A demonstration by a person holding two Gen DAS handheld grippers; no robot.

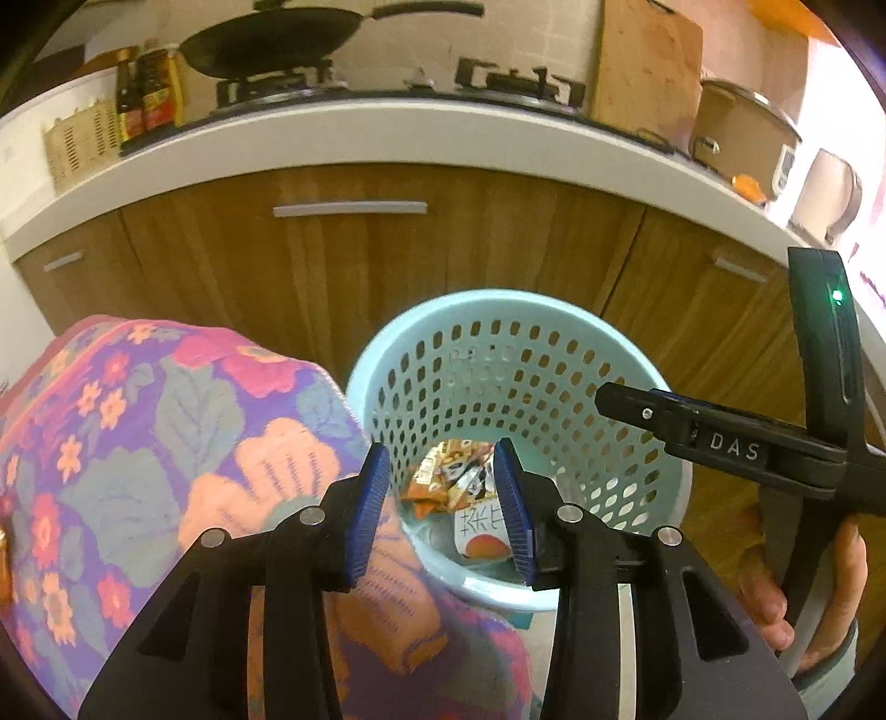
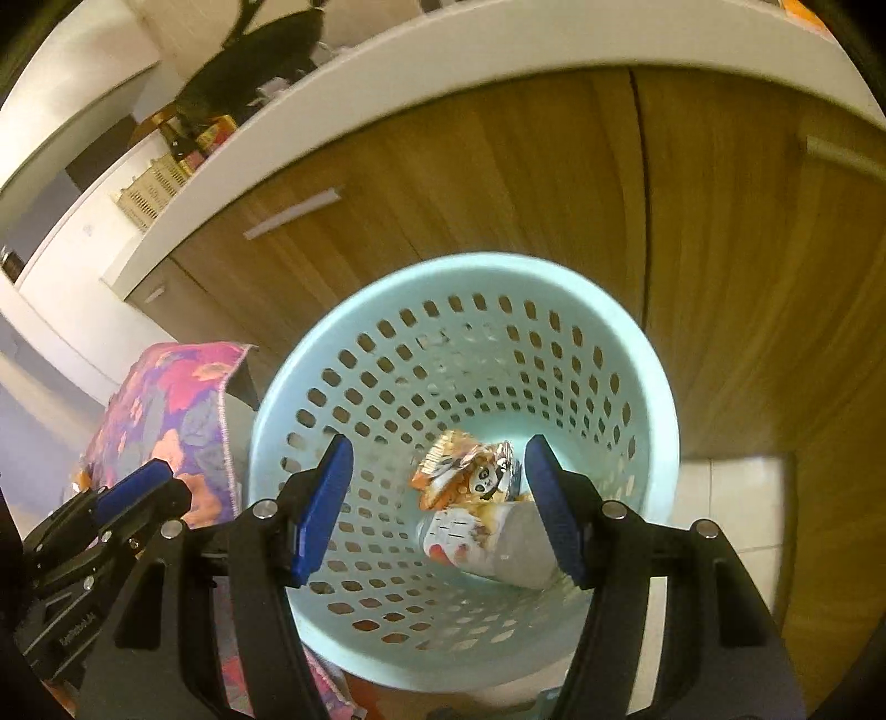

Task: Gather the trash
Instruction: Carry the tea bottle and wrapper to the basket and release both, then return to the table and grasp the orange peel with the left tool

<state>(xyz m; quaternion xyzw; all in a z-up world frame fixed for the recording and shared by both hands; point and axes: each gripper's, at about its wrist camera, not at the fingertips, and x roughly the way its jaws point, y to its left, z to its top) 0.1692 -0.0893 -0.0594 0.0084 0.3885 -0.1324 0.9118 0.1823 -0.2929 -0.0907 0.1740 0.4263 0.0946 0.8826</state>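
Observation:
A pale blue perforated trash basket (image 1: 515, 310) (image 2: 659, 421) stands on the floor before the wooden cabinets. At its bottom lie an orange snack wrapper (image 1: 443, 476) (image 2: 459, 471) and a clear plastic bottle with a white and orange label (image 1: 480, 534) (image 2: 498, 545). My left gripper (image 1: 443, 507) is open and empty, above the basket's near left rim. My right gripper (image 2: 437, 509) is open and empty, over the basket's mouth; it shows in the left wrist view (image 1: 620, 401) from the right. The left gripper shows in the right wrist view (image 2: 149, 490) at lower left.
A surface covered with a flowered cloth (image 1: 138, 443) (image 2: 171, 432) stands touching the basket's left side. Wooden cabinet doors (image 1: 354, 266) under a white counter (image 1: 387, 138) are behind it. A wok (image 1: 266, 44), sauce bottles (image 1: 149, 94) and a pot (image 1: 742, 133) sit on the counter.

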